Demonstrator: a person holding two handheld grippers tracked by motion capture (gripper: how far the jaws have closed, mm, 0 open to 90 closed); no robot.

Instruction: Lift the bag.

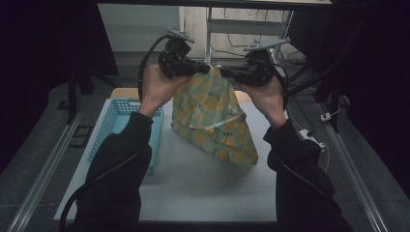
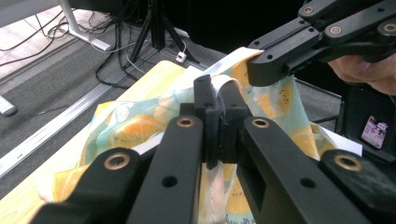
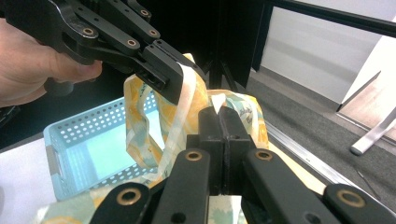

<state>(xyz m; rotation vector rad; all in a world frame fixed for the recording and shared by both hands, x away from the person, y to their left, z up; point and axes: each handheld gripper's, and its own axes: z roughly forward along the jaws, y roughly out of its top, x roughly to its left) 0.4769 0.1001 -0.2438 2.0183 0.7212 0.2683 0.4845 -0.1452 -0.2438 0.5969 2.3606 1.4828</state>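
Note:
A cloth bag (image 1: pixel 212 116) printed with orange slices on pale green hangs above the white table (image 1: pixel 203 183), its lower corner trailing toward the front right. My left gripper (image 1: pixel 207 68) is shut on the bag's top edge from the left, and in the left gripper view (image 2: pixel 218 100) a white strap sits pinched between its jaws. From the right, my right gripper (image 1: pixel 226 72) is shut on the same top edge; the right gripper view (image 3: pixel 218 112) shows cloth (image 3: pixel 243 116) clamped between its tips. The two grippers face each other, close together.
A light blue perforated basket (image 1: pixel 118 126) stands on the table's left side, under my left forearm. Beyond the table are a metal frame, cables (image 1: pixel 295 58) on the grey floor, and dark surroundings. Floor rails (image 1: pixel 43 169) run along both sides.

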